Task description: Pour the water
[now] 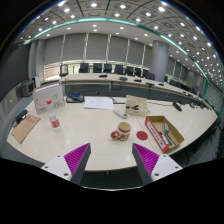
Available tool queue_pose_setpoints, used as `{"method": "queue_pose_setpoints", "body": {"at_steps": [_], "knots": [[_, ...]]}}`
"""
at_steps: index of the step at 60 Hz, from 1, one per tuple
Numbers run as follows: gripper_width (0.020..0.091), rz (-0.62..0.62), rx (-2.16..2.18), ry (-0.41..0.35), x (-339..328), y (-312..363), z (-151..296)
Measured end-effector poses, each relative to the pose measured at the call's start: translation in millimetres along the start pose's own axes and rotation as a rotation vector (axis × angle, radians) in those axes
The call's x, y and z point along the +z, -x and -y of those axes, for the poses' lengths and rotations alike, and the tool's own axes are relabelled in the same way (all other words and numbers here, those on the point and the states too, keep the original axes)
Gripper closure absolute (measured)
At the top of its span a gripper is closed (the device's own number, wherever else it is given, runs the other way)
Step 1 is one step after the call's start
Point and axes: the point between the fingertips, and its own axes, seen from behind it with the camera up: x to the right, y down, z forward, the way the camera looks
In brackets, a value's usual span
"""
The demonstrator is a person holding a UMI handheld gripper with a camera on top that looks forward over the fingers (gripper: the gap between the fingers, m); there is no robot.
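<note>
My gripper is open, its magenta pads wide apart with nothing between them, held above the near edge of a pale table. Just beyond the fingers stands a small cup-like vessel with a red and white pattern. A small clear bottle with a red base stands farther off to the left, well apart from the fingers. A flat red disc lies just right of the vessel.
An open wooden box sits right of the disc. A flat wooden tray lies at the table's left end. Papers and a cardboard box rest farther back, with office chairs beyond.
</note>
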Motion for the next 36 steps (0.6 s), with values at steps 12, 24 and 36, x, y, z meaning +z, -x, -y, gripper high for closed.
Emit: {"method": "queue_pose_setpoints", "body": {"at_steps": [12, 24, 36], "knots": [[0.0246, 0.057, -0.025, 0.008, 20, 64, -4], [0.0246, 0.141, -0.027, -0.014, 57, 169, -3], [0.0242, 0.224, -0.003, -0.058, 118, 286, 8]]}}
